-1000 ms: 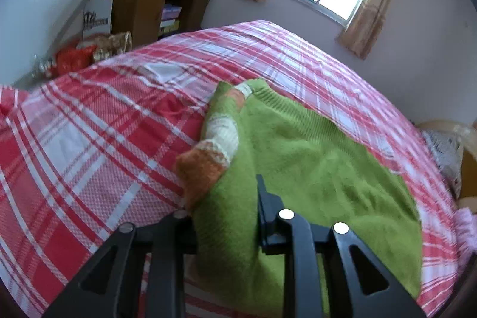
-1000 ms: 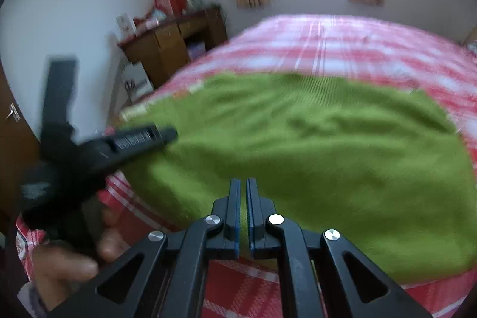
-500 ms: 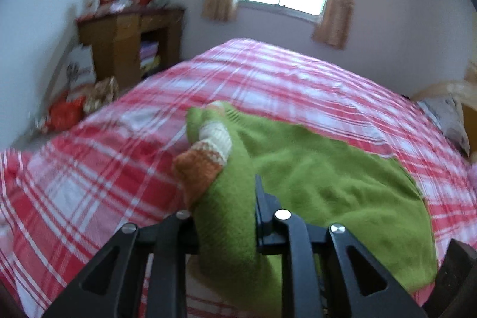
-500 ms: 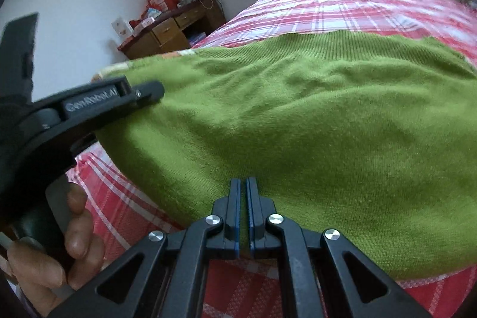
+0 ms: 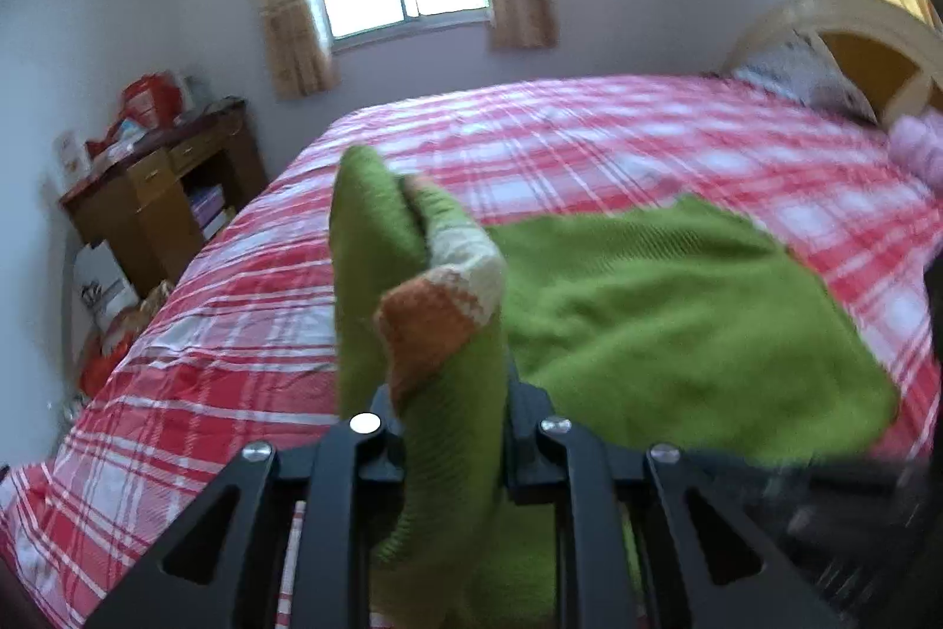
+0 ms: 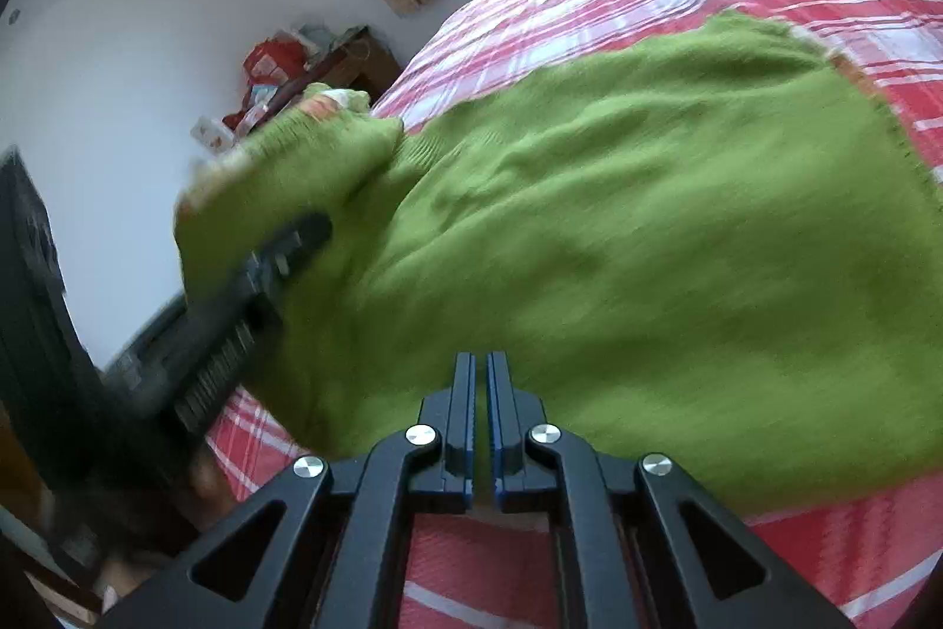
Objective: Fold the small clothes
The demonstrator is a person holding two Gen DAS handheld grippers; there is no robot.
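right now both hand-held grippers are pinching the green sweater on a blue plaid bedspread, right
Not quite: the bedspread is red and white plaid, not blue, as the left wrist view shows. The rest holds: the left hand-held gripper and the right hand-held gripper each pinch the green sweater.

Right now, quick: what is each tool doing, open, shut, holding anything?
Left tool: shut on a bunched fold of the sweater, near its orange cuff.
Right tool: shut on the sweater's near edge.

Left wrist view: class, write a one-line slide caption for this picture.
Left gripper shut on a bunched edge of the green sweater, its orange-and-white cuff raised above the red plaid bedspread.
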